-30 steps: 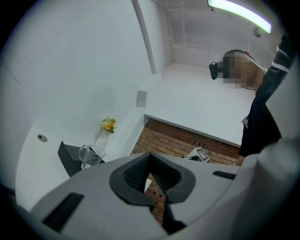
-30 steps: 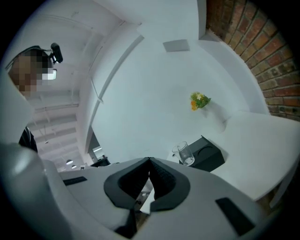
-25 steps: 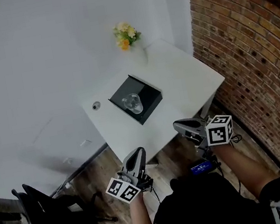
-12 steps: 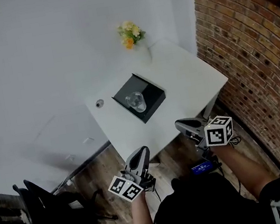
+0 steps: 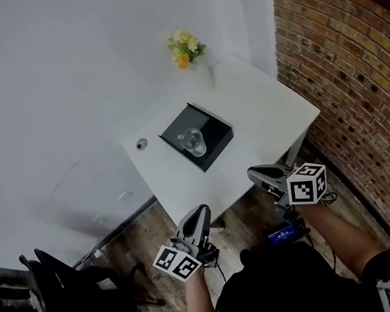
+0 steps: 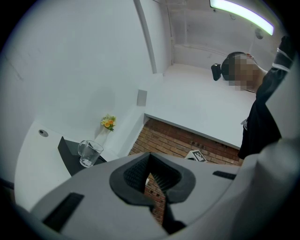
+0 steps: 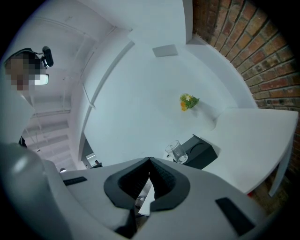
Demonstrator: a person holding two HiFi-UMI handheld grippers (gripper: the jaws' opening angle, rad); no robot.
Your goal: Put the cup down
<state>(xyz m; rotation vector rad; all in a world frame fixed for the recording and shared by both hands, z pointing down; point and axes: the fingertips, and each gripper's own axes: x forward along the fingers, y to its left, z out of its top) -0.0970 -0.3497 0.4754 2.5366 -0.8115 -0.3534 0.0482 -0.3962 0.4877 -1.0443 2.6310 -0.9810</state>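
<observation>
Nothing in my grip, the cup (image 5: 193,142) set down
It stands on the black tray (image 5: 214,129) on the table (image 5: 264,105), far beyond my left tongs (image 5: 196,212) and right tongs (image 5: 252,173) (both clenched empty).

The right gripper (image 7: 149,161) has grey jaws w/ black ribbed pads, closed tip to tip, nothing betw. them. Ahead & slightly right of the tips, well apart, a clear glass cup with a handle (image 7: 176,151) stands upright on a black square tray (image 7: 202,151). The tray sits on a white table (image 7: 262,136) running off to the gripper's right. Beyond the cup & higher is a small yellow-orange flower bunch (image 7: 188,101) against a white wall (image 7: 140,93). Far right, top, is a red brick wall (image 7: 243,37).
</observation>
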